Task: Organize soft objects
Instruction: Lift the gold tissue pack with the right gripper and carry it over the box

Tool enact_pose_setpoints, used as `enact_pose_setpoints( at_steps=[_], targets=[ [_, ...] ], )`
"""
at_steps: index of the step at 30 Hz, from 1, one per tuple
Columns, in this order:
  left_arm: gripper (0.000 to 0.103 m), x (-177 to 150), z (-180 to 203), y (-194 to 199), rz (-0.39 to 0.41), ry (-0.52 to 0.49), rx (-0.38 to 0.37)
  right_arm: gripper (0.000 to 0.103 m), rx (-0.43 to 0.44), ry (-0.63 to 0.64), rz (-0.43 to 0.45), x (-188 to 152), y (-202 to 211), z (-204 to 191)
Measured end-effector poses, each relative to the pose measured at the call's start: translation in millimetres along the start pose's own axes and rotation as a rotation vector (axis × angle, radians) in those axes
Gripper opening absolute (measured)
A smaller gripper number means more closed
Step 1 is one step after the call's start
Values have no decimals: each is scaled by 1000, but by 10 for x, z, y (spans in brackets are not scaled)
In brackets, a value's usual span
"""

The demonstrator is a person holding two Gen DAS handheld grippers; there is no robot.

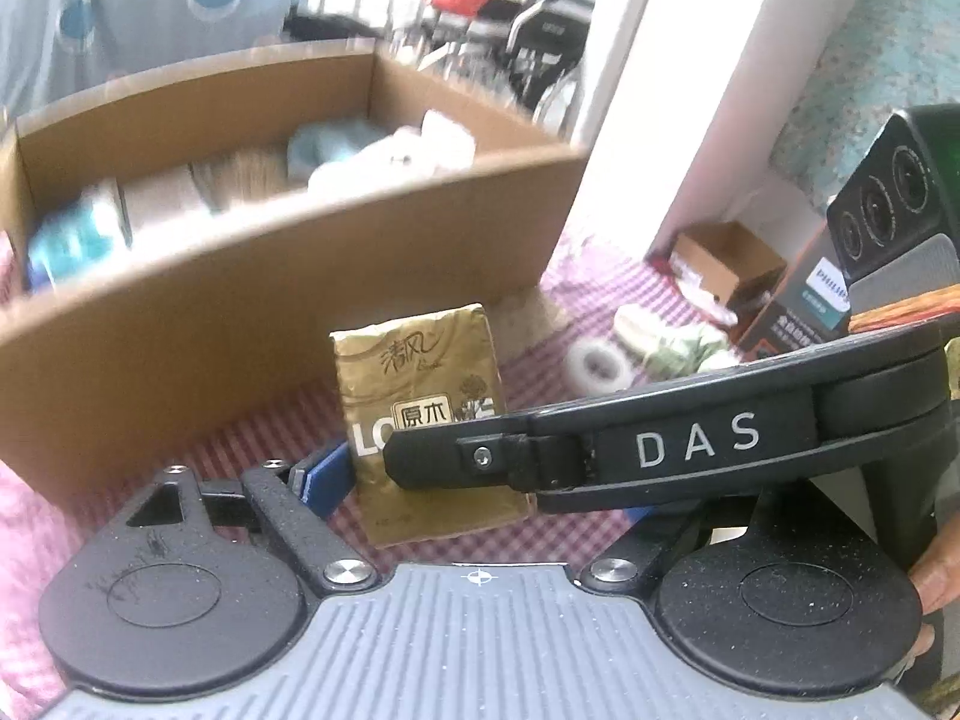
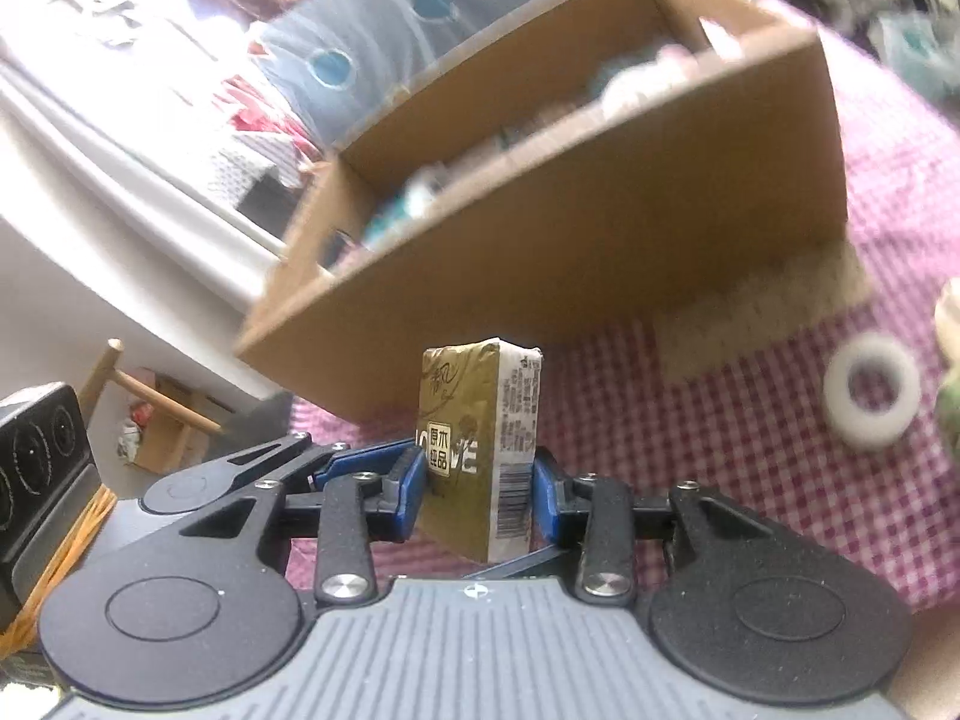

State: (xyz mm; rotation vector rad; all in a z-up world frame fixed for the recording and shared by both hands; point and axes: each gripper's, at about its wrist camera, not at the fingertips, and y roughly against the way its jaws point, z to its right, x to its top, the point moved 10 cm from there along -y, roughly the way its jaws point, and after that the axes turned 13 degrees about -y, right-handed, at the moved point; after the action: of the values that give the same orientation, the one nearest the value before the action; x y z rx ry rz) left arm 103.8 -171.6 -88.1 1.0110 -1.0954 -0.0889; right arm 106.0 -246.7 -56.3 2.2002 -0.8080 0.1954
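Observation:
A gold tissue pack (image 2: 474, 438) stands upright between the blue pads of my right gripper (image 2: 480, 480), which is shut on it just above the pink checked cloth (image 2: 750, 450). The same pack (image 1: 420, 396) shows in the left wrist view, with the right gripper's black arm marked DAS (image 1: 690, 450) crossing in front of it. My left gripper (image 1: 480, 480) sits wide around the pack; one blue pad (image 1: 324, 474) shows at the pack's left, the other is hidden. The open cardboard box (image 1: 288, 276) holds several soft items behind the pack.
A white tape roll (image 2: 870, 399) lies on the cloth at the right, also in the left wrist view (image 1: 597, 366), next to a greenish soft bundle (image 1: 672, 342). A small cardboard box (image 1: 726, 264) and a Philips carton (image 1: 822, 300) stand at right. A white pillar (image 1: 690, 90) rises behind.

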Motion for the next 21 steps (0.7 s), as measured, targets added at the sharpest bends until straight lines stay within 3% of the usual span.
enact_pose_setpoints(
  at_steps=[10, 17, 21],
  targets=[
    [86, 698, -51, 814, 194, -124, 133, 40, 114, 189, 134, 478, 438, -914],
    [86, 1104, -395, 1017, 246, -142, 240, 40, 175, 268, 94, 901, 230, -1440],
    [86, 1263, -786, 973, 207, -115, 269, 40, 171, 261, 10, 1146, -142, -1589]
  ],
)
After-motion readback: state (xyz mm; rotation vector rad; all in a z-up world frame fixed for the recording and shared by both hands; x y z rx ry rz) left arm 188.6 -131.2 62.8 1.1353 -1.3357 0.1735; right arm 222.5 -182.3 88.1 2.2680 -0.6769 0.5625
